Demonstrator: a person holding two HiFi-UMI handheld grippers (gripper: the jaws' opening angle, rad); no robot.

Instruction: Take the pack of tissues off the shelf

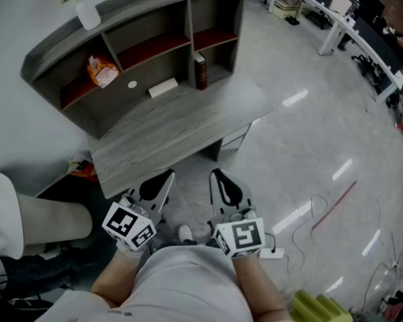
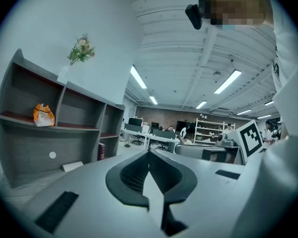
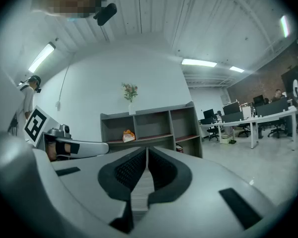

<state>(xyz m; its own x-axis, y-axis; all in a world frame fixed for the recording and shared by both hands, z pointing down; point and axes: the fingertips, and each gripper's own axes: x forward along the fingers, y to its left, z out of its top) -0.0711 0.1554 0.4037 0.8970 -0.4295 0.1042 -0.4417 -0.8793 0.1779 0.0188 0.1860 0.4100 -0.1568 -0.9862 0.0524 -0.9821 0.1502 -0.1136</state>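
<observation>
On the red board of the left compartment of the shelf (image 1: 141,2), the orange pack of tissues (image 1: 102,71) is seen. Before the desk (image 1: 168,129), the left gripper (image 1: 165,176) and right gripper (image 1: 217,174) are held with jaws pressed together, nothing gripped.

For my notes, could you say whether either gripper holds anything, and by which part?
Nothing is held: the left gripper and right gripper are shut and empty.

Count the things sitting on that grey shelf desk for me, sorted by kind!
Vase with flowers: 1
Orange pack: 1
White flat pack: 1
Book: 1
Total: 4
</observation>
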